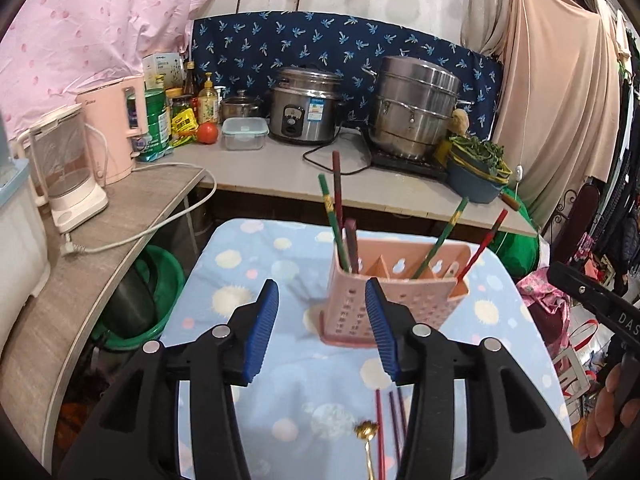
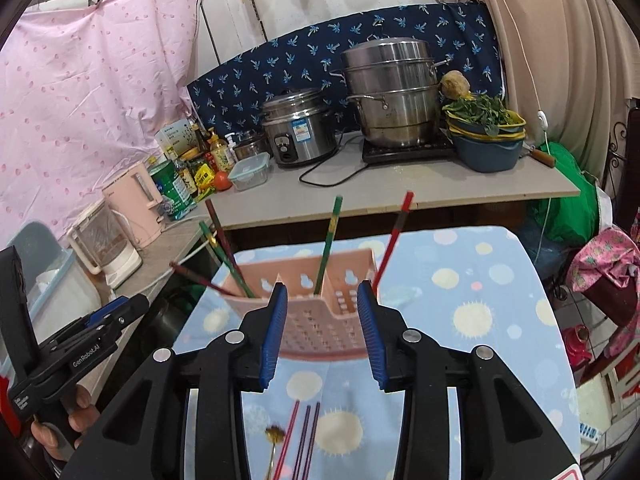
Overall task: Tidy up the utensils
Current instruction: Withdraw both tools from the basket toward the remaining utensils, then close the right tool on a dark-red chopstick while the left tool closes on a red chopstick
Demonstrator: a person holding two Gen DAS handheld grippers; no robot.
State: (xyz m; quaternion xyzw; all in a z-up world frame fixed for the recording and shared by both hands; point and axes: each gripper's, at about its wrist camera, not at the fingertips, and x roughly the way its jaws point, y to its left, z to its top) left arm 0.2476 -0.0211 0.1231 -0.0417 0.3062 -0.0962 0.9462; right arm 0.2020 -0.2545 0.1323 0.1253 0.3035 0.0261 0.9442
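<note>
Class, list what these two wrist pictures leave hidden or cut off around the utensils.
- Loose chopsticks and gold spoon: lower ends cut by the frame edge in both views.
- Pink holder: front partly behind the right gripper; its inside bottom is hidden.

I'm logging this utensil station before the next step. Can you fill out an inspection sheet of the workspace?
Surface: blue dotted cloth covering a small table.
Job's things: pink utensil holder with five chopsticks standing in it; three loose chopsticks and a gold spoon lie near the camera.
Clutter: nothing seen on the cloth.
Grippers: left gripper and right gripper open, empty.
Cables: white cord along the side shelf; black cord by the rice cooker.
Surroundings: crowded counter with steamer pot, kettles, bottles.
</note>
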